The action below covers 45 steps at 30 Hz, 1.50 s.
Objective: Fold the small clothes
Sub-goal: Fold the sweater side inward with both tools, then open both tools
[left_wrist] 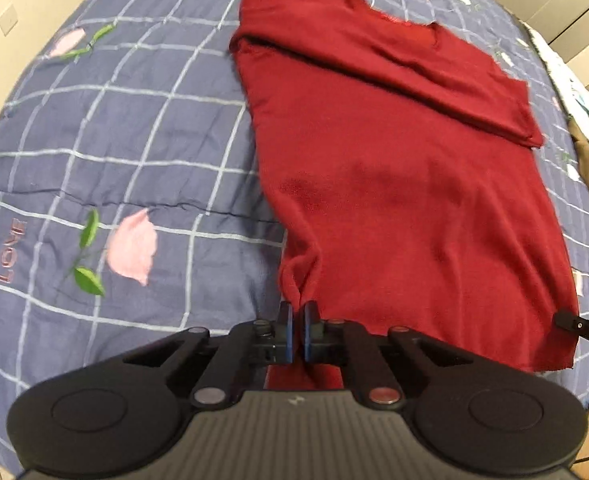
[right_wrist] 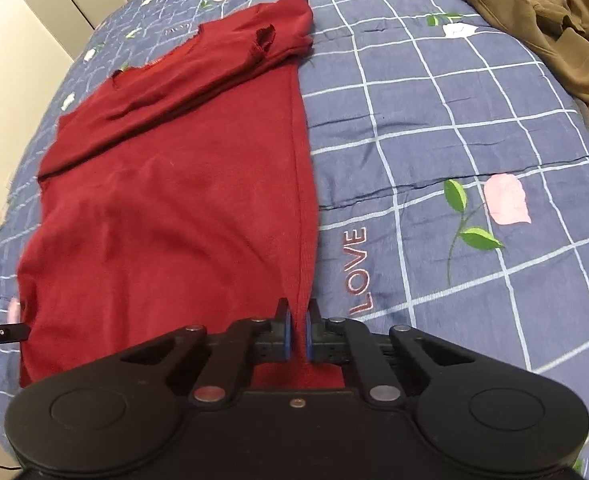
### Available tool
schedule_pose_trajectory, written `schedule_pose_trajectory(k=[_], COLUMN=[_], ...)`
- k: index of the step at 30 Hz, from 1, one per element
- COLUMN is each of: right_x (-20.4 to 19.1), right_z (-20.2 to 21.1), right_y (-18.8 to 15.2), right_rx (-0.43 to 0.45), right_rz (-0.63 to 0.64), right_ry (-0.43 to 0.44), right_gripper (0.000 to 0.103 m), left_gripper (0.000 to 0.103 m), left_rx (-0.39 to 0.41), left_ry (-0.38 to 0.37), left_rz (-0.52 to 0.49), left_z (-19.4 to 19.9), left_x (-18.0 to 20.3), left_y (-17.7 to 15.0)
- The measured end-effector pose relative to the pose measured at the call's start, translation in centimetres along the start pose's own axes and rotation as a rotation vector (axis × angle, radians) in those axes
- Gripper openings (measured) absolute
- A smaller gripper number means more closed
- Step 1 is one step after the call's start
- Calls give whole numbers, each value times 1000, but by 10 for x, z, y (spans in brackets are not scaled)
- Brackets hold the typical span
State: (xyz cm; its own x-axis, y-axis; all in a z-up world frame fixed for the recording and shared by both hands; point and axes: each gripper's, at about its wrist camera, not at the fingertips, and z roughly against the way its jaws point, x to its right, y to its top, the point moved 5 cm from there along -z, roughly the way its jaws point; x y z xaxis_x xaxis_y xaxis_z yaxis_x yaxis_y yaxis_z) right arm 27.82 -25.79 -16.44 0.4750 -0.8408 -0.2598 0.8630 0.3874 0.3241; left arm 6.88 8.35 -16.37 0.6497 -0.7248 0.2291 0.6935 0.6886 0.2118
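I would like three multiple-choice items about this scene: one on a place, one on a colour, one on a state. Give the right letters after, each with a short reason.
1. Where does the brown garment lie relative to the red garment, in the right wrist view?
A. On top of it
B. Apart, at the far right of the bedspread
C. Under it

2. What colour are the grid lines on the bedspread?
A. White
B. Yellow
C. Black

3. In what state is the left gripper?
A. Wide open above the cloth
B. Shut on the red garment
C. Shut on nothing

Key: 1 B, the brown garment lies apart from the red garment, with bare bedspread between them. 2 A, the lines are white on blue. 3 B, the left gripper has its fingers closed with a pinch of red cloth between them.
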Motion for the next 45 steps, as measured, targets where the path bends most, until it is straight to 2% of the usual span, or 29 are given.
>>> schedule_pose_trajectory(k=[3,6,11,17,19,20,21,22,23,24,26,28,31,32,35,39,41,45], right_x=[-4,-4,8,8,6,6,5,4,3,2,0,0,-2,-3,-6,-9,-13,-19], right_z=[21,28,5,2,0,0,0,-1,2,3,7,10,12,12,15,19,16,4], right_y=[1,-3,-18,-29,-30,-30,-29,-28,-29,-30,-33,-35,-39,-41,-41,-32,-23,12], right_rx=[5,-16,-88,-97,-93,-88,-83,-74,-63,-55,-42,-32,-29,-24,14,98,134,207], right_rz=[10,33,39,89,104,110,117,130,147,160,184,181,173,170,144,124,132,161], right_ry=[28,19,-37,-61,-62,-63,-65,-71,-77,-81,-95,-98,-94,-99,-116,-139,-146,-152], right_gripper=[5,5,5,5,7,9,12,20,25,28,46,57,66,71,74,89,93,95], left_gripper=[4,4,4,6,12,20,35,43,59,66,74,79,82,82,83,83,84,84], left_rx=[5,-11,-34,-11,-13,-12,-4,5,18,32,42,47,89,108,176,285,331,377], left_ry=[14,35,54,49,29,32,39,41,44,50,64,80,104,110,130,144,154,154], left_rz=[-19,-2,-7,3,10,7,0,-9,-19,-31,-53,-60,-62,-57,-13,52,89,139], left_z=[15,9,-9,-10,-10,-9,-8,-5,-2,0,4,7,15,17,21,16,10,-11], left_x=[-7,-21,-23,-24,-22,-22,-22,-21,-21,-20,-19,-20,-23,-26,-37,-45,-44,-44], left_y=[-5,-11,-14,-18,-19,-20,-20,-21,-21,-21,-22,-20,-12,-5,28,96,132,192])
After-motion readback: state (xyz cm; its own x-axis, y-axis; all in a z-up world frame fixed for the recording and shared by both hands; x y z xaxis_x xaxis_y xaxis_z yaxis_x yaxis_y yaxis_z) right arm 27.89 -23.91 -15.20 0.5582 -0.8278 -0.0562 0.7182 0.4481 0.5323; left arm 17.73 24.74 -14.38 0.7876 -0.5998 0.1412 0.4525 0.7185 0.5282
